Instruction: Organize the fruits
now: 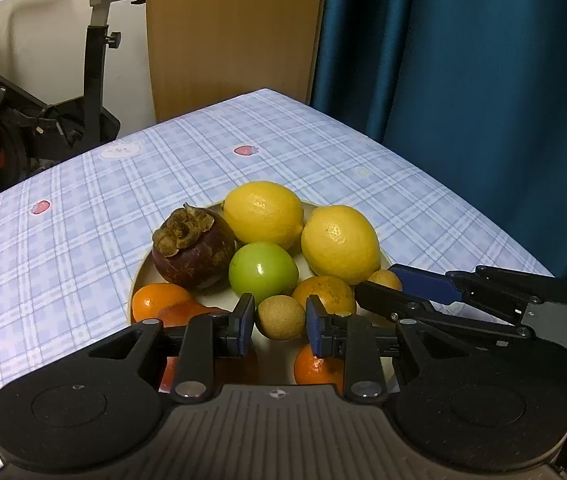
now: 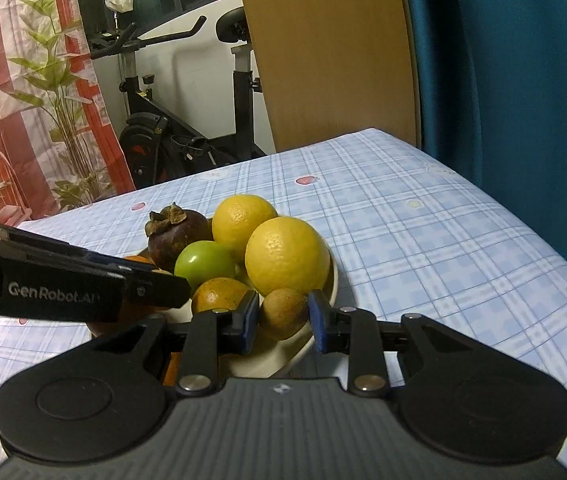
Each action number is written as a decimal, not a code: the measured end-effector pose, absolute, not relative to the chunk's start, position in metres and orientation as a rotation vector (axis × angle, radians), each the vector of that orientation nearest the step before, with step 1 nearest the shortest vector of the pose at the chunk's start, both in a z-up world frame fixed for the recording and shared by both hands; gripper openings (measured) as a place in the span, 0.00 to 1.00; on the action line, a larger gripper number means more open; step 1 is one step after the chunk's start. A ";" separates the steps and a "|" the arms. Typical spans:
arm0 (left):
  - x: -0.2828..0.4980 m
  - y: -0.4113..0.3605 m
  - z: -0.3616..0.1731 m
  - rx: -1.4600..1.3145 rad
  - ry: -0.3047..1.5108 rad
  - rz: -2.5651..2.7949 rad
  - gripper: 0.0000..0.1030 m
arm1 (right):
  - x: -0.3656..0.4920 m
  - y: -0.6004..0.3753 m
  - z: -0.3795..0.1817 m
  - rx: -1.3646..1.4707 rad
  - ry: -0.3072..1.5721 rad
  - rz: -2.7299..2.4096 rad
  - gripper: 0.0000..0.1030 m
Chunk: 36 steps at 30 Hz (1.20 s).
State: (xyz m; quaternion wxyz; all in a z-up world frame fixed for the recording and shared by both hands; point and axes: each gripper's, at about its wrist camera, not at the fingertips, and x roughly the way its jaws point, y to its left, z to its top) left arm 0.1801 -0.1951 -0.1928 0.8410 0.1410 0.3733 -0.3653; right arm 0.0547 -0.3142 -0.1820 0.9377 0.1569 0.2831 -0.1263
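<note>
black claw [image 1: 279, 322], blue pads [image 1: 246, 324], silver screws

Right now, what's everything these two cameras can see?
lemons: two, yellow, plate's back
mangosteen: one, dark purple, plate's left
green fruit: one, green, plate's middle
oranges: at least three, orange, plate's front
small round fruits: two, tan, one in each gripper
plate: one, cream, on tablecloth
tablecloth: one, blue plaid, under plate
exercise bike: one, black, left background
curtain: one, blue, right background
left gripper: one, black with blue pads, shut on a small fruit
right gripper: one, black with blue pads, shut on the other
</note>
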 end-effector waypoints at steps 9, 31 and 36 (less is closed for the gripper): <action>0.181 -0.194 -0.192 0.269 0.802 -0.791 0.39 | 0.054 -0.314 -0.182 0.327 0.578 -0.258 0.29; 0.147 -0.084 -0.078 0.067 0.570 -0.548 0.87 | 0.054 -0.274 -0.067 0.295 0.542 -0.147 0.96; 0.122 -0.042 -0.044 -0.008 0.506 -0.437 0.96 | 0.049 -0.241 -0.026 0.194 0.509 -0.127 1.00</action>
